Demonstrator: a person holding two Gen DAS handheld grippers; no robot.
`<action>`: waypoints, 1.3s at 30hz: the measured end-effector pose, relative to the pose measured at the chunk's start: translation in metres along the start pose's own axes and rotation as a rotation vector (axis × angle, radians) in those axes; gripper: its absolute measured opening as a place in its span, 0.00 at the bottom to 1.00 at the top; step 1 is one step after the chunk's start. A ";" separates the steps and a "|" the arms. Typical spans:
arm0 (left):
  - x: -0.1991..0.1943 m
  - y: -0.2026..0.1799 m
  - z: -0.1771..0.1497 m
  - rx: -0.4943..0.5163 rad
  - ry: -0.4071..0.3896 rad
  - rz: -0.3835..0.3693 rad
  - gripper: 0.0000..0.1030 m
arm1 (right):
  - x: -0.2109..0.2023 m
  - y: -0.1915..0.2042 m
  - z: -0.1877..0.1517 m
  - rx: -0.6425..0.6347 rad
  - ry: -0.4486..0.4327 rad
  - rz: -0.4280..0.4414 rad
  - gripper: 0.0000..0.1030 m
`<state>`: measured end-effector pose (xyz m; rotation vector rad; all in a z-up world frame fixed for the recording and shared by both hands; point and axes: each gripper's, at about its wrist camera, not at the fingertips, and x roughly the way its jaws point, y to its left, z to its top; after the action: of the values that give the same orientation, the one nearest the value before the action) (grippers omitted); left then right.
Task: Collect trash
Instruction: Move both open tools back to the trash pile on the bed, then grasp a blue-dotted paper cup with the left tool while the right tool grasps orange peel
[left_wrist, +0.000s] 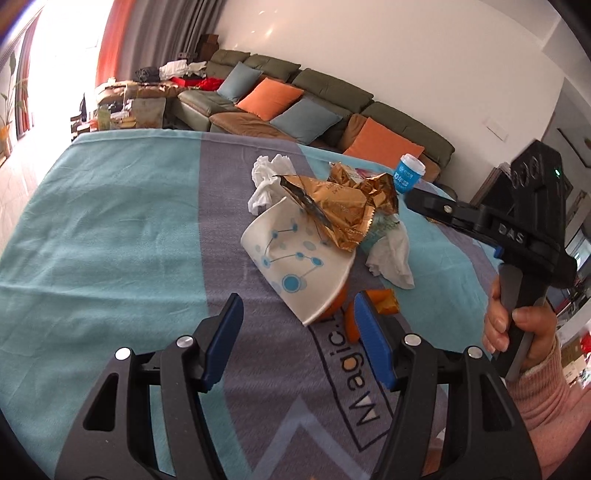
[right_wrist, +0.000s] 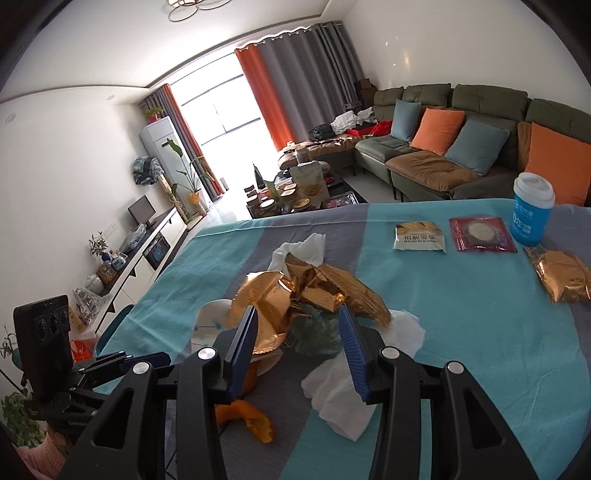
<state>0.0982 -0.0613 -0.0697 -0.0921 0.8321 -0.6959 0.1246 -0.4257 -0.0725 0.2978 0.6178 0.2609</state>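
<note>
A trash pile lies mid-table: a crushed white paper cup (left_wrist: 295, 254) with blue dots, crumpled gold foil wrappers (left_wrist: 343, 206), white tissues (left_wrist: 393, 254) and orange peel (left_wrist: 384, 301). My left gripper (left_wrist: 299, 332) is open and empty just in front of the cup and peel. In the right wrist view my right gripper (right_wrist: 299, 347) is open and empty, its fingers either side of the gold wrappers (right_wrist: 314, 291), above a tissue (right_wrist: 343, 398) and peel (right_wrist: 251, 417). The right gripper body (left_wrist: 517, 236) shows in the left wrist view.
The table wears a teal and grey cloth (right_wrist: 461, 332). At its far side are a blue lidded cup (right_wrist: 532, 212), a white snack packet (right_wrist: 419, 236), a red packet (right_wrist: 480, 234) and another gold wrapper (right_wrist: 561, 273). A sofa (right_wrist: 443, 147) with cushions stands behind.
</note>
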 end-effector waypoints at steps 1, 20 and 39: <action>0.003 0.001 0.002 -0.006 0.005 -0.001 0.59 | -0.001 0.000 -0.002 0.000 0.005 0.007 0.42; 0.033 0.031 0.044 -0.082 0.049 -0.001 0.48 | 0.052 0.035 -0.042 -0.033 0.255 0.199 0.35; 0.026 0.038 0.039 -0.131 0.038 -0.043 0.11 | 0.031 0.023 -0.044 0.032 0.252 0.248 0.22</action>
<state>0.1584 -0.0542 -0.0725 -0.2161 0.9144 -0.6847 0.1192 -0.3859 -0.1152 0.3762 0.8351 0.5329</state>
